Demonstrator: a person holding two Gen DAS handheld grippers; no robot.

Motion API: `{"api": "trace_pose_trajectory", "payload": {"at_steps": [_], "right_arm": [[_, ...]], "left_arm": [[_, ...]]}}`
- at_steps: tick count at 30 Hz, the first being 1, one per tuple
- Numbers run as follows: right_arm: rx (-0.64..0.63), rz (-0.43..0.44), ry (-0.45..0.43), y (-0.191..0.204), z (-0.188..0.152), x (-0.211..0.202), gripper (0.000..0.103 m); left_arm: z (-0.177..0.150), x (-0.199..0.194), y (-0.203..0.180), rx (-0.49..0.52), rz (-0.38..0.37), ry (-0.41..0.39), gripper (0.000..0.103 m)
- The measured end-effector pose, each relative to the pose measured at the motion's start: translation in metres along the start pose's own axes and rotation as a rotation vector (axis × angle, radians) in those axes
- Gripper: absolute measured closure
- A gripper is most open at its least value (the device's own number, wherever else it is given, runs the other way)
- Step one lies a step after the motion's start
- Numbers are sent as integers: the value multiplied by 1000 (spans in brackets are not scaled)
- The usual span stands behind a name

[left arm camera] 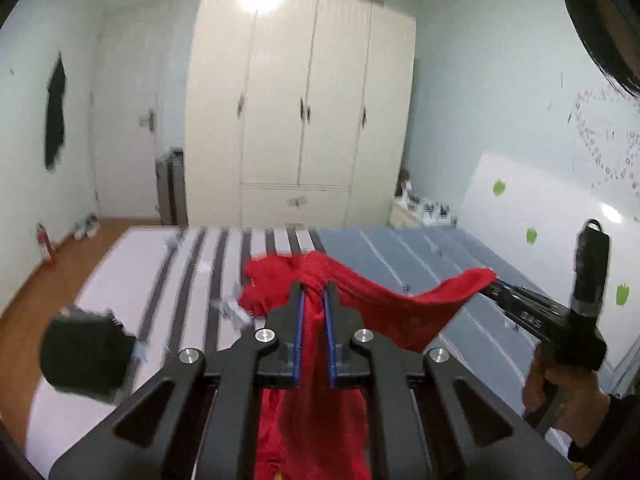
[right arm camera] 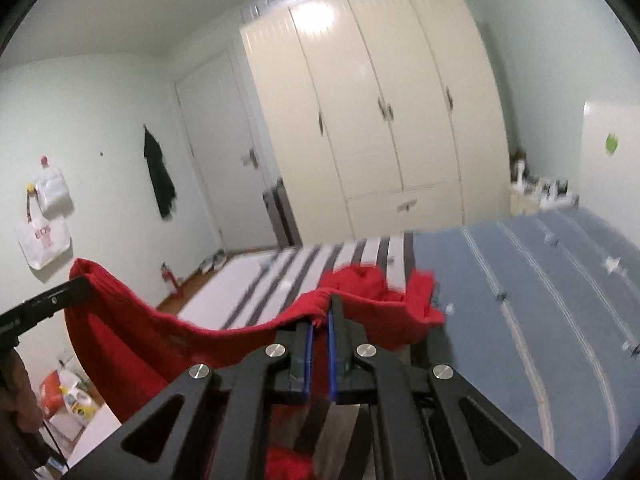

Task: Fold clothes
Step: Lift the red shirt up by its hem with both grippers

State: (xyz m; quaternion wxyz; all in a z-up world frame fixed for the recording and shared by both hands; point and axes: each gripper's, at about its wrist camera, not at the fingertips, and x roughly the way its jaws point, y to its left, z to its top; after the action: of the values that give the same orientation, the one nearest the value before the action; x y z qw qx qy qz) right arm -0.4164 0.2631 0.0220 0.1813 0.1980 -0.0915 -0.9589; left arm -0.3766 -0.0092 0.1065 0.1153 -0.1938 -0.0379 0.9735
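Note:
A red garment (left arm camera: 400, 304) hangs stretched in the air between my two grippers, above the bed. My left gripper (left arm camera: 314, 286) is shut on one bunched end, and the cloth runs down between its blue pads. Out to the right in the left wrist view, my right gripper (left arm camera: 494, 282) pinches the other end, with a person's hand (left arm camera: 560, 388) on its handle. In the right wrist view the right gripper (right arm camera: 322, 312) is shut on the red garment (right arm camera: 132, 332). There the left gripper (right arm camera: 82, 284) holds the far corner at the left edge.
The bed (left arm camera: 120, 280) below has a white sheet with grey stripes and a blue cover (right arm camera: 520, 280). A folded black garment (left arm camera: 84, 354) lies on its left side. Beyond stand a cream wardrobe (left arm camera: 304, 112) and a white headboard (left arm camera: 540, 208). Bags and bottles (right arm camera: 68, 396) sit on the floor.

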Motion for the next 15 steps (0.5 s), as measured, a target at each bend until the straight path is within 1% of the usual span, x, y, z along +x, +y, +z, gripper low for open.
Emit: {"api": "trace_pose_trajectory", "payload": {"at_steps": [3,5,9,11,13,15], "right_arm": [[-26,-5,-68,22,40,-49,98],[-45,-2,-116,38,69,-89,98],[-51,-1,-194,67,113,-162,98],[-30,-8,-210,77,124,-188,98],[-32,-40,-244,94,135,-225,98],[-28,-70,-277,110,145,-261,98]], "left_arm": [[39,-42,-8,7,-5,-75,97],[63,-73,-17,17,-13,-128,97],[101,-132,-32,28,-57,-214,97],[115,-163,-35,17,-96,-246,97],[128,-195,-39,12,-129,-275,97],[140,-233,-46,32,-149,-307,97]]}}
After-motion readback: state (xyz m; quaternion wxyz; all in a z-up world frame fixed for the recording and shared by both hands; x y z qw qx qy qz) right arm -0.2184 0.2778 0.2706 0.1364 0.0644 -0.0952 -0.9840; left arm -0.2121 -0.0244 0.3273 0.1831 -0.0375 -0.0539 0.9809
